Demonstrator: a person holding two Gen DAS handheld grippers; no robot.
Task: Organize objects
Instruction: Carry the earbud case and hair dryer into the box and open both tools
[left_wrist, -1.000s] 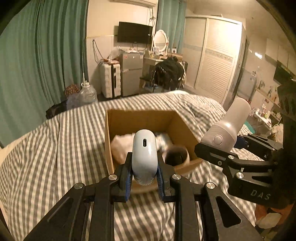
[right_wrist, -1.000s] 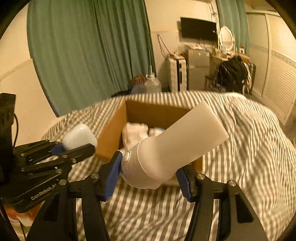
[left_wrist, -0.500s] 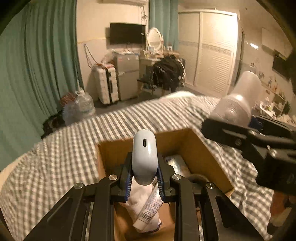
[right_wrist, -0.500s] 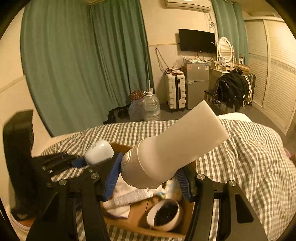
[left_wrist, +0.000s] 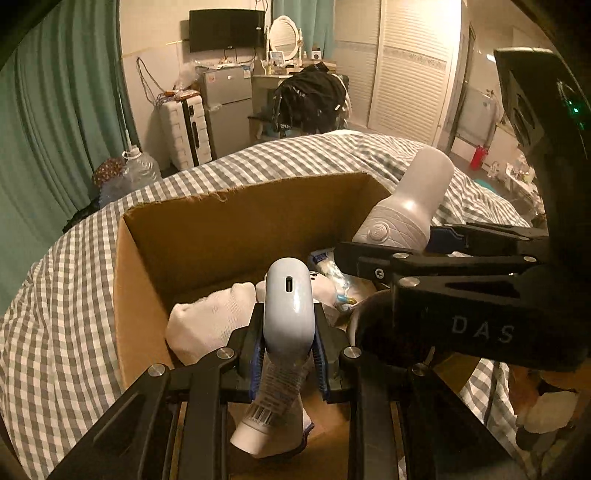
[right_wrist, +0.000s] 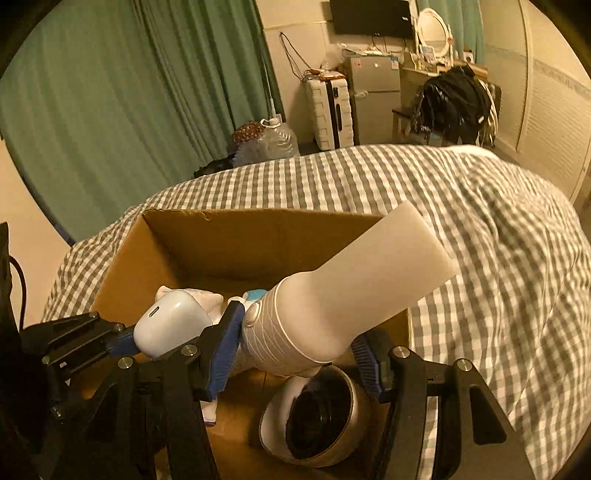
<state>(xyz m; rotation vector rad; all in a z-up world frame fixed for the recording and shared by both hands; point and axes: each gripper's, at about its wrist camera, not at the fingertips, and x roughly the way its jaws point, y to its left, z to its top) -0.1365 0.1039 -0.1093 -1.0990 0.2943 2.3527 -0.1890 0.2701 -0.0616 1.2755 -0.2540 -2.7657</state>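
Note:
An open cardboard box (left_wrist: 236, 218) sits on a grey checked bed; it also shows in the right wrist view (right_wrist: 258, 236). My left gripper (left_wrist: 289, 341) is shut on a white earbud case (left_wrist: 289, 299) and holds it over the box; the case also shows in the right wrist view (right_wrist: 170, 326). My right gripper (right_wrist: 299, 354) is shut on a white squeeze tube (right_wrist: 354, 291), held over the box's right side; the tube shows in the left wrist view (left_wrist: 410, 206). Inside the box lie a white sock (left_wrist: 210, 317), a small tube (left_wrist: 273, 402) and a dark bowl (right_wrist: 317, 417).
The checked bedspread (right_wrist: 498, 258) surrounds the box. Beyond the bed stand green curtains (right_wrist: 147, 92), a water jug (right_wrist: 277, 142), a white suitcase (left_wrist: 184, 129), a small fridge (left_wrist: 225, 96) and a chair with dark clothes (left_wrist: 310, 99).
Both grippers have moved forward and down over the box, which now fills the lower views. Each still holds its object.

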